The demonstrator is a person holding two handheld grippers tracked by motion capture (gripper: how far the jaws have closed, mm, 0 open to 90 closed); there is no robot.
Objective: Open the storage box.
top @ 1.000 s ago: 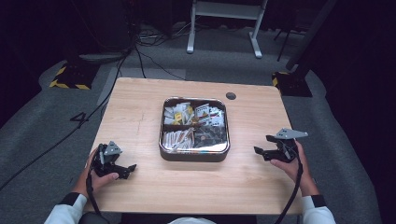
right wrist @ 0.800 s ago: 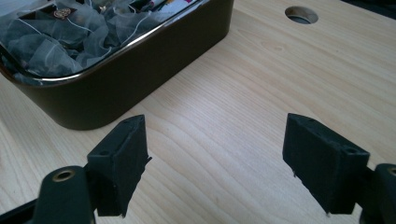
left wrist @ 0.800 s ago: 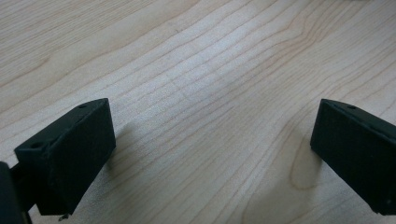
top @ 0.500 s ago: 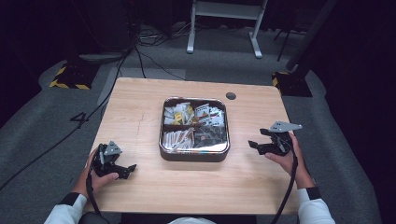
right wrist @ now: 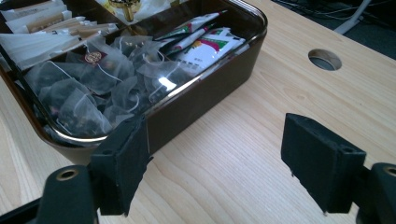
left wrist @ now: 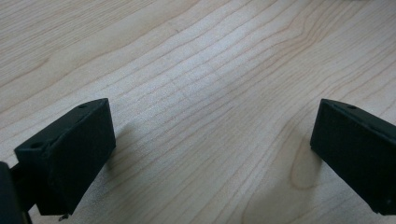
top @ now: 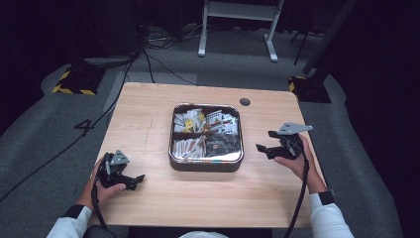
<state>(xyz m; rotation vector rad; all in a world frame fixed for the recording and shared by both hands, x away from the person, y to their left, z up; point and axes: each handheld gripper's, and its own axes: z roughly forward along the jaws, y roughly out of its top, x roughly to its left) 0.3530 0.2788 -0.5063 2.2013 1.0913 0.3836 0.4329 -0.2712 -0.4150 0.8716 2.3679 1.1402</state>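
A dark metal tray (top: 205, 163) with compartments sits in the middle of the wooden table (top: 148, 114). It holds clear tea bags (right wrist: 93, 93), red-and-green printed sachets (right wrist: 205, 39) and white paper packets (top: 188, 121). My right gripper (top: 261, 148) is open just right of the tray, its jaws pointing at the tray's right wall (right wrist: 201, 93) with nothing between them. My left gripper (top: 136, 179) rests open on the bare wood near the front left corner, well apart from the tray. In the left gripper view the left gripper (left wrist: 212, 154) has only table between its jaws.
A round cable hole (top: 244, 102) lies in the table behind the tray's right corner, and appears as the hole (right wrist: 324, 59) in the right gripper view. Cables and a white stand base (top: 237, 29) are on the grey floor beyond the table.
My right gripper has moved left, from near the table's right edge to close beside the tray. The left gripper has stayed where it was.
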